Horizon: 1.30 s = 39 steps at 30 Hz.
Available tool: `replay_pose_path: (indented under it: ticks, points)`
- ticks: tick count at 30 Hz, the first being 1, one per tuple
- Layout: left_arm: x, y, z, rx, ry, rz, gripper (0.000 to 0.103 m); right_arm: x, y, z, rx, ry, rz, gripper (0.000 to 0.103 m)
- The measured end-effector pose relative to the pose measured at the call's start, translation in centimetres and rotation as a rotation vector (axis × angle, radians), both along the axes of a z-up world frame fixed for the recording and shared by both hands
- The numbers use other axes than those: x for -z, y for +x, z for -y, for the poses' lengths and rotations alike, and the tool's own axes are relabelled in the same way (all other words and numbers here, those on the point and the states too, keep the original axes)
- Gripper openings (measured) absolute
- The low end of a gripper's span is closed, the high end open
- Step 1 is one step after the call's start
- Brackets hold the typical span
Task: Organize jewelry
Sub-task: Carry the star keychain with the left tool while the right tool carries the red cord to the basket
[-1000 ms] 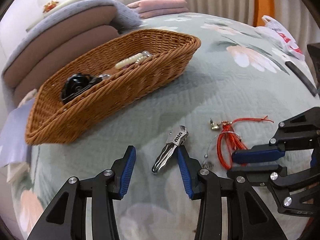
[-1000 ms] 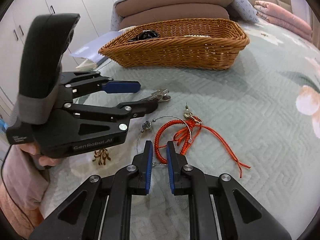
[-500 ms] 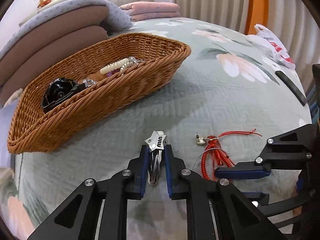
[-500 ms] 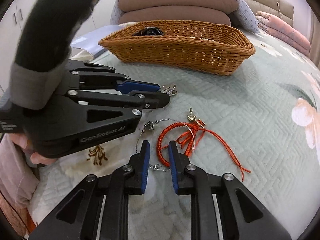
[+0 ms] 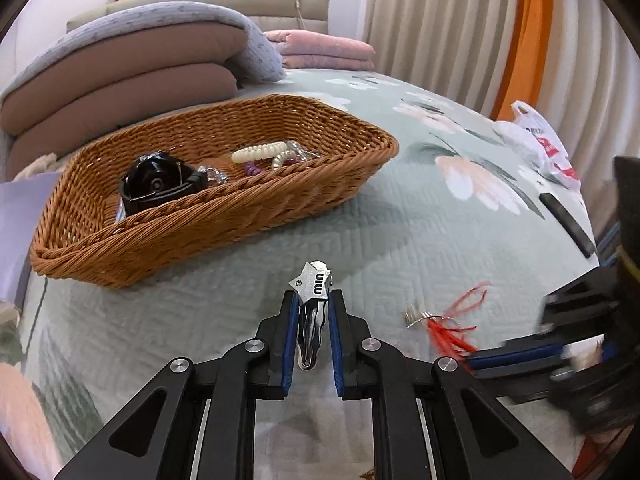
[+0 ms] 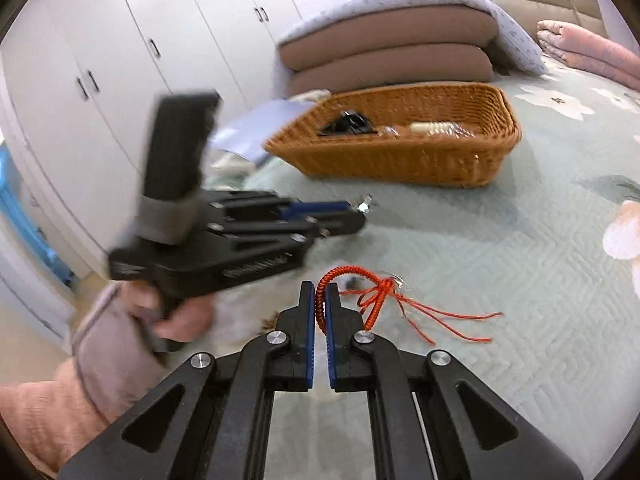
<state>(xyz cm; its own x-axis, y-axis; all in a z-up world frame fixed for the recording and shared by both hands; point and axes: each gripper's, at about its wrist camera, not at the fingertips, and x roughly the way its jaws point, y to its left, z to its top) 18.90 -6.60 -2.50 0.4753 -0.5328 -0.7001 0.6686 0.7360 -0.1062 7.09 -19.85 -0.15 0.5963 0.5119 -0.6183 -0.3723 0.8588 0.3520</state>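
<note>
My left gripper (image 5: pixel 313 300) is shut on a silver hair clip (image 5: pixel 314 288) with a star-shaped head and holds it above the bedspread. My right gripper (image 6: pixel 320 292) is shut on a red braided cord bracelet (image 6: pixel 352 276), lifted off the bed with its loose ends trailing right. The wicker basket (image 5: pixel 248 204) stands ahead to the left and holds a black watch (image 5: pixel 154 184), a cream spiral hair tie (image 5: pixel 260 152) and beads. The basket also shows in the right wrist view (image 6: pixel 400 160), and so does the left gripper (image 6: pixel 362 208) with the clip.
Stacked brown cushions (image 5: pixel 120 80) and folded pink blankets (image 5: pixel 324 48) lie behind the basket. A white plastic bag (image 5: pixel 540 140) and a black bar (image 5: pixel 566 216) lie at the right edge of the bed. White wardrobe doors (image 6: pixel 120 60) stand to the left.
My left gripper closed on the hair clip and lifted it. My right gripper, shut on the red bracelet, raised it off the bedspread. Both hands moved up and back.
</note>
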Motion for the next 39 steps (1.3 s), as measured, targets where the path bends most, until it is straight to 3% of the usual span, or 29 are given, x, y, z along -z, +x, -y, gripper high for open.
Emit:
replay_pose_path:
  ticks: [5,8,11,22,28,36,39]
  points:
    - [0.1,-0.3,0.1,0.007,0.006,0.008,0.015,-1.2,-1.1,1.2,-0.045,0.123,-0.006,0.006]
    - [0.1,-0.4,0.2,0.011,0.007,0.017,0.015,-2.1,-1.0,2.0,-0.107,0.278,-0.021,0.006]
    - [-0.1,-0.6,0.2,0.013,0.005,0.029,0.015,-2.4,-1.2,2.6,-0.124,0.332,-0.002,0.006]
    - [-0.8,-1.3,-0.3,0.000,-0.016,0.068,0.015,-4.5,-2.2,3.7,-0.057,0.257,0.086,0.006]
    - [-3.4,-2.4,-1.0,-0.028,-0.051,0.126,0.015,-8.2,-1.4,4.5,-0.020,0.186,0.169,0.006]
    - [-10.1,-1.0,-3.7,-0.124,-0.150,0.200,0.015,-13.4,4.7,4.0,0.006,0.108,0.289,0.006]
    - [-11.6,2.2,-3.5,-0.156,-0.190,0.159,0.015,-13.2,8.4,4.0,0.025,0.115,0.290,0.006]
